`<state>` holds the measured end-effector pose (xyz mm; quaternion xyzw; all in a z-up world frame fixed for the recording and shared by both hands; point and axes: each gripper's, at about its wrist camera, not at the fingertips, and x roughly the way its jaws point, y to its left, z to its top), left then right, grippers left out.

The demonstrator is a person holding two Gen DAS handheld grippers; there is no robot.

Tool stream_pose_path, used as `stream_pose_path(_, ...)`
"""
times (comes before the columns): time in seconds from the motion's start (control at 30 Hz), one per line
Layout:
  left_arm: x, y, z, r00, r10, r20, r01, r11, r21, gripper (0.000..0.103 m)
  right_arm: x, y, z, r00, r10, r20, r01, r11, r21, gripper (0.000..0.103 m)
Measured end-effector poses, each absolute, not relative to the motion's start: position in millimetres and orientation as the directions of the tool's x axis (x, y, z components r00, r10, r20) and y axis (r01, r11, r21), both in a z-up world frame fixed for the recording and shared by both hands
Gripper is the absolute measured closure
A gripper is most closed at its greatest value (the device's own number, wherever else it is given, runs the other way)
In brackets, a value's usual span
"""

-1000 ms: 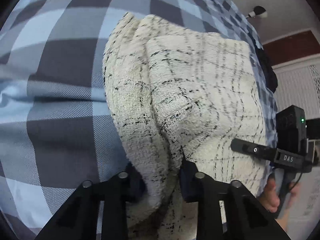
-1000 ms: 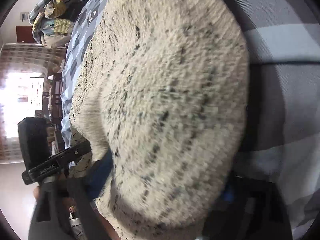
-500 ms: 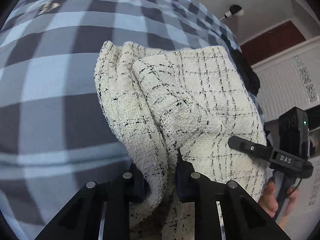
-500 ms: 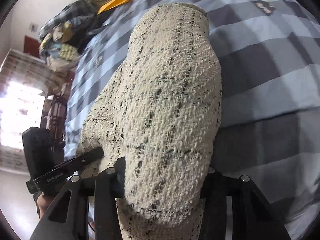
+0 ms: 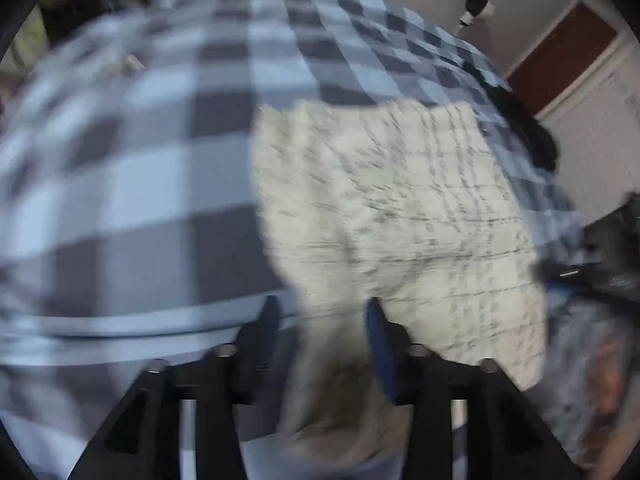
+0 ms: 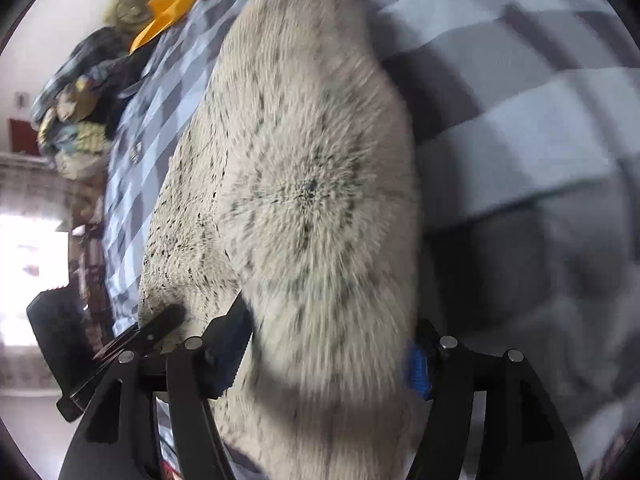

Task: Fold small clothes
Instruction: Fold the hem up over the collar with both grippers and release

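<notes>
A cream tweed garment [image 5: 400, 208] with thin black check lines lies folded on the grey and blue checked bedsheet [image 5: 140, 168]. My left gripper [image 5: 320, 320] stands open around the garment's near edge, its jaws wide apart with cloth between them. In the right wrist view the same garment [image 6: 312, 184] fills the middle, and my right gripper [image 6: 328, 344] is open with its jaws either side of the thick fold. The left gripper's finger also shows at the garment's near left corner in the right wrist view [image 6: 160, 324]. Both views are blurred by motion.
A heap of mixed clothes [image 6: 80, 112] and an orange item [image 6: 176, 4] lie at the far end of the bed. A dark garment [image 5: 532, 140] sits at the bed's right edge. A wall and a brown door [image 5: 560, 56] are behind.
Both grippers have opened and let go of the garment, which now rests lower on the bed. Both cameras have pulled back and are moving.
</notes>
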<state>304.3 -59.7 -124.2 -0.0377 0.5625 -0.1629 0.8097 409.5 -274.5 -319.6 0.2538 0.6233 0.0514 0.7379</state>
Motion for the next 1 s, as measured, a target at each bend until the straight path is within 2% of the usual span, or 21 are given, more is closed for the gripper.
stream_pose_path(0.07,285,-47,-98,0.376,-0.255,-0.891,0.240,0.956,-0.172,0.019,394,-278,-289,0.255,0.285,-0.924,0.228,0.911,0.344,0.040)
stream_pose_path(0.17,245,-28,-64,0.442,-0.199,-0.875,0.267,0.960,-0.084,0.013,352,-277,-236,0.284,0.148,-0.947,0.162,0.966,0.200,0.037)
stream_pose_path(0.2,228,-20,-54,0.464,-0.169,-0.869,0.262,0.964,-0.047,0.005,338,-274,-225,0.288,0.124,-0.950,0.137,0.976,0.169,0.036)
stream_pose_path(0.23,214,-20,-44,0.490,-0.147,-0.859,0.260,0.965,-0.017,0.000,320,-268,-210,0.297,0.094,-0.950,0.105,0.986,0.130,0.029)
stream_pose_path(0.27,199,-20,-36,0.520,-0.130,-0.844,0.255,0.967,0.008,0.000,301,-265,-198,0.308,0.069,-0.949,0.075,0.992,0.097,0.023)
stream_pose_path(0.3,189,-21,-31,0.539,-0.109,-0.835,0.248,0.968,0.033,0.000,286,-261,-191,0.316,0.047,-0.947,0.049,0.997,0.066,0.021)
stream_pose_path(0.43,143,-21,-20,0.566,-0.027,-0.824,0.226,0.966,0.124,0.000,240,-224,-178,0.357,-0.005,-0.934,-0.061,0.998,-0.028,0.021)
stream_pose_path(0.67,109,-37,-36,0.671,0.122,-0.731,0.229,0.904,0.361,0.000,240,-202,-203,0.461,-0.057,-0.886,-0.025,0.997,-0.077,0.021)
stream_pose_path(0.77,111,-36,-42,0.636,0.122,-0.762,0.242,0.906,0.347,0.000,236,-208,-229,0.472,-0.054,-0.880,0.012,0.998,-0.055,0.021)
stream_pose_path(0.9,111,-40,-49,0.599,0.112,-0.793,0.261,0.909,0.326,0.000,233,-206,-245,0.445,-0.119,-0.888,-0.005,0.991,-0.135,0.021)
stream_pose_path(1.0,107,-45,-49,0.600,0.104,-0.793,0.275,0.904,0.326,0.000,236,-203,-249,0.436,-0.106,-0.894,-0.015,0.992,-0.125,0.021)
